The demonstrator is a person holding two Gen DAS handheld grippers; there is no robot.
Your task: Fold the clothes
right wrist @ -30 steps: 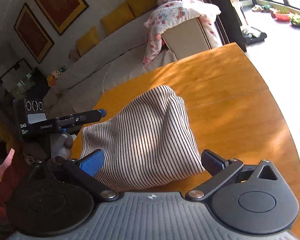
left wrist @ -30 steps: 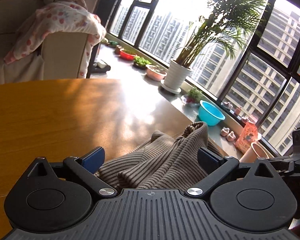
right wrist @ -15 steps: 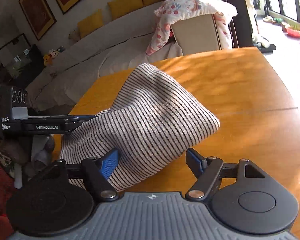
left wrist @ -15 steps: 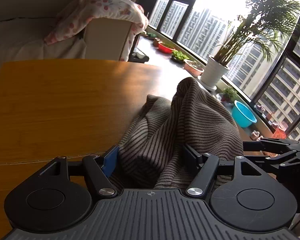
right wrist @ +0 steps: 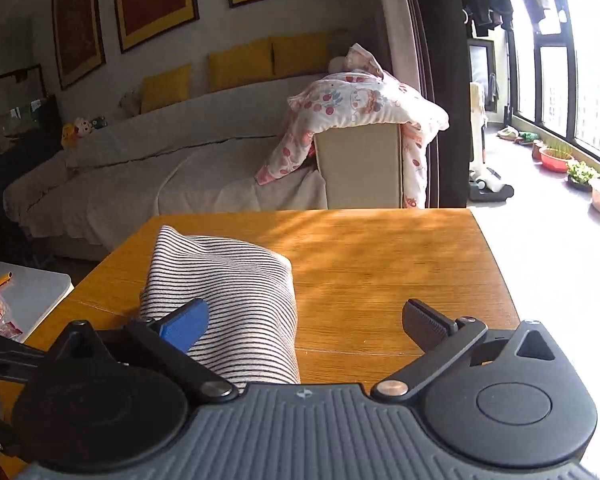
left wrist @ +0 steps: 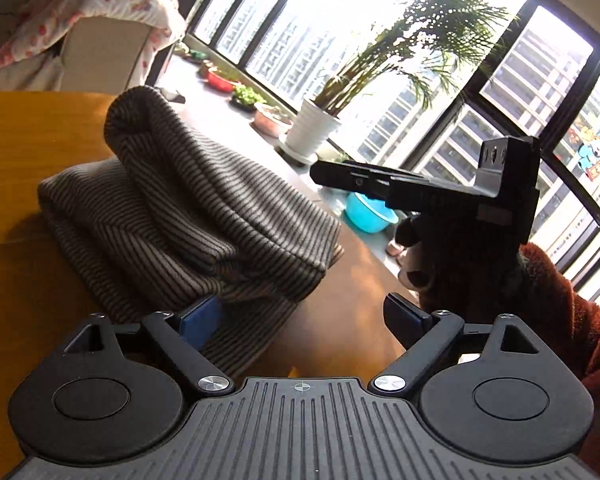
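Both grippers [left wrist: 302,316] [right wrist: 304,320] agape, striped garment [left wrist: 188,216] at ten o'clock, wooden table [right wrist: 380,264], sofa [right wrist: 148,168], no legible writing

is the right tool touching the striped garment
Cannot tell. In the right wrist view the right tool is open; its blue finger overlaps the striped garment on the table, but no contact or gap shows.

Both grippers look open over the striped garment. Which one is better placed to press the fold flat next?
Probably the left gripper: its view shows the raised roll of the striped garment straight ahead. The right gripper has mostly bare table between its fingers, with the cloth off to its left.
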